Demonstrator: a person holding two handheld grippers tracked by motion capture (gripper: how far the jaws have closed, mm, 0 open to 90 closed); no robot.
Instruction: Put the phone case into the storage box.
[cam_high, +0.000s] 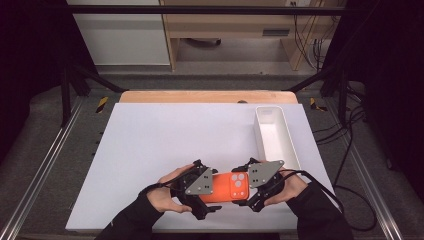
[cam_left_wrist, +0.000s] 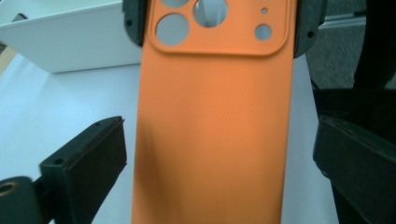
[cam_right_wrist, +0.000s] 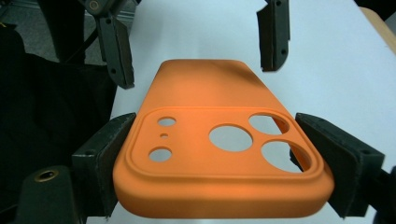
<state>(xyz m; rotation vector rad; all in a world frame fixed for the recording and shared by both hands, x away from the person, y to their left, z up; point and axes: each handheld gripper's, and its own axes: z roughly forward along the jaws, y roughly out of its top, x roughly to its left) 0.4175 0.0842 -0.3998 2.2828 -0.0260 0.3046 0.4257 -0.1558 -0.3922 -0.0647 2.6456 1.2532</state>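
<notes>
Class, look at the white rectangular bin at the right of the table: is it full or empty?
Empty. The high view shows the white rectangular plastic bin with a bare white floor and nothing lying inside.

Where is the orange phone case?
In the high view the case is near the table's front edge, between the left tool and right tool, left of the white bin.
</notes>
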